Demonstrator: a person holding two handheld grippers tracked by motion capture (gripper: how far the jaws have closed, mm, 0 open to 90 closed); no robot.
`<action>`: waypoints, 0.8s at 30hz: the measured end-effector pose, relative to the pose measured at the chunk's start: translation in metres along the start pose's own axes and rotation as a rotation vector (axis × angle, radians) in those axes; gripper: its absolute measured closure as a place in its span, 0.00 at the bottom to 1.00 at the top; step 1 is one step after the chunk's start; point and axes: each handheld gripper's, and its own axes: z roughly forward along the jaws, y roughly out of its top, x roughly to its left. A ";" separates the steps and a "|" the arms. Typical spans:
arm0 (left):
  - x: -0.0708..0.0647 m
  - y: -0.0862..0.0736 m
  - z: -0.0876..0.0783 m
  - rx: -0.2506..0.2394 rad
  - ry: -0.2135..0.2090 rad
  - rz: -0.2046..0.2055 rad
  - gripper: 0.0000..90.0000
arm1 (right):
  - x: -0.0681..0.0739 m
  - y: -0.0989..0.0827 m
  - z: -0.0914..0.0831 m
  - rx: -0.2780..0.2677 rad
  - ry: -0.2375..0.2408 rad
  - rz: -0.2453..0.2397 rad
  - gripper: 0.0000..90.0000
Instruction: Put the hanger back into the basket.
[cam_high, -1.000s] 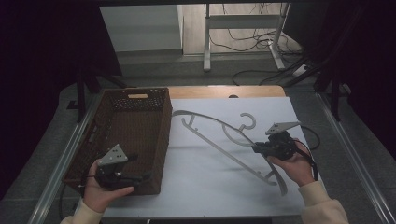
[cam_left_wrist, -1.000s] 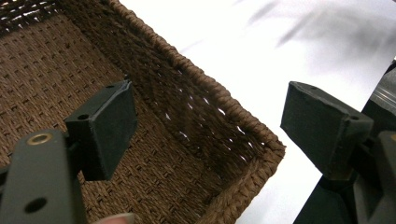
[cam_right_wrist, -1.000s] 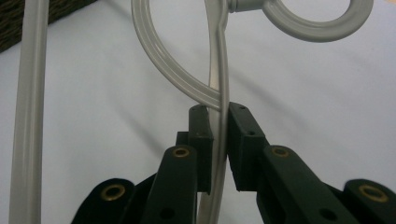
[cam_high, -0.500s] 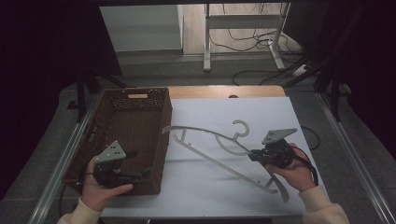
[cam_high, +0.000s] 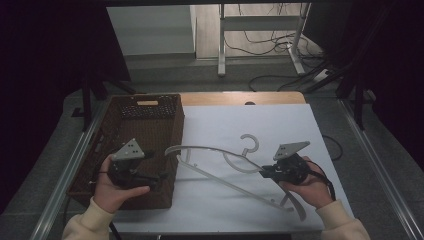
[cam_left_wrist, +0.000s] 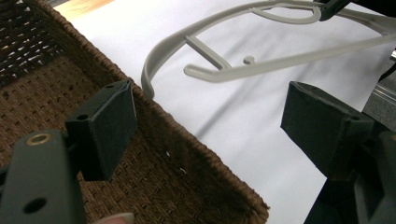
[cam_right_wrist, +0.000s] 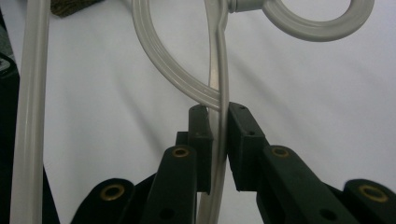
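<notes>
One hanger (cam_high: 235, 162) pinched in right gripper (cam_high: 263, 172) jaws; left gripper (cam_high: 159, 178) spread (over one basket (cam_high: 150, 120)).

Your table (cam_high: 320, 125) has a white top with a wooden strip along its far edge. A brown wicker basket (cam_high: 150, 120) sits at its left.

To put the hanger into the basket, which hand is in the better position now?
The right. Its tongs are already shut on the hanger, whose far end reaches almost to the basket. The left tongs are open, holding nothing, over the basket's near rim.
</notes>
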 end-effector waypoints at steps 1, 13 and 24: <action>0.000 0.000 0.001 0.002 -0.002 -0.001 0.20 | 0.001 0.000 0.000 0.000 0.003 -0.003 0.89; 0.002 0.010 0.006 0.024 -0.012 0.015 0.20 | 0.008 0.004 0.001 0.003 0.016 -0.035 0.89; 0.004 0.029 0.017 0.053 -0.037 0.042 0.21 | 0.012 0.006 0.002 0.002 0.037 -0.063 0.89</action>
